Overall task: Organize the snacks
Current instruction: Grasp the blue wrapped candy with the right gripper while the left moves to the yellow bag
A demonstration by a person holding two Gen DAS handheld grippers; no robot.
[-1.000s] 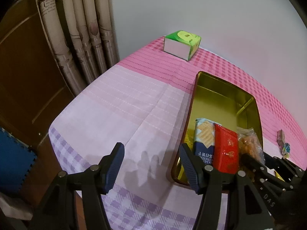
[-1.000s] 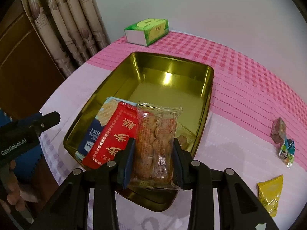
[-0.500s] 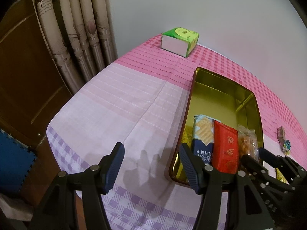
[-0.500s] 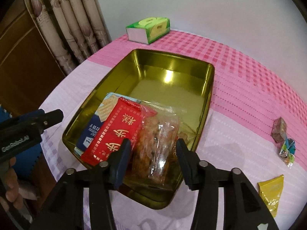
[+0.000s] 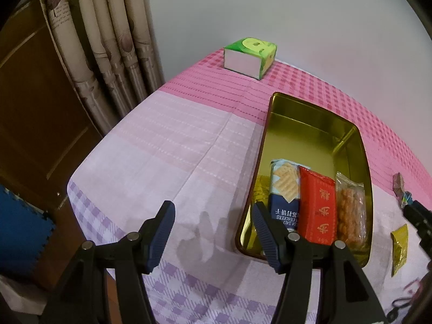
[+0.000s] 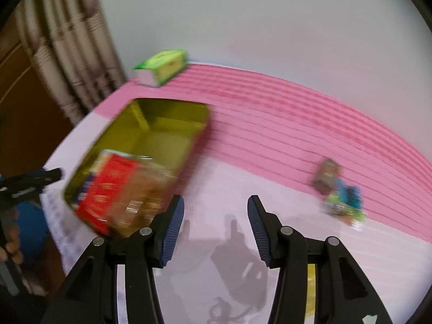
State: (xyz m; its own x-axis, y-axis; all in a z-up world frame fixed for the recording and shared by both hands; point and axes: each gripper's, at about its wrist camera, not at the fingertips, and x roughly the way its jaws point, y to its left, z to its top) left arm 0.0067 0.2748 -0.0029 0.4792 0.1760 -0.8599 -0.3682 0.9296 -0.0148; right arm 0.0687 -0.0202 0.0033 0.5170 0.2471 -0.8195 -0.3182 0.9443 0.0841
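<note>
A gold tin tray lies on the pink tablecloth. In it, side by side, are a blue cracker pack, a red snack pack and a clear bag of orange snacks. My left gripper is open and empty, low over the cloth left of the tray's near corner. My right gripper is open and empty, over the cloth right of the tray. The right wrist view is blurred. Two small wrapped snacks lie to the right. A yellow packet lies right of the tray.
A green tissue box stands at the table's far edge by the wall. Curtains and a wooden door are to the left. The table's left and near edges drop off beside my left gripper.
My right gripper opened and let go of the clear bag of orange snacks in the tray, then swung right, away from the tray. My left gripper stayed open and nearly still.
</note>
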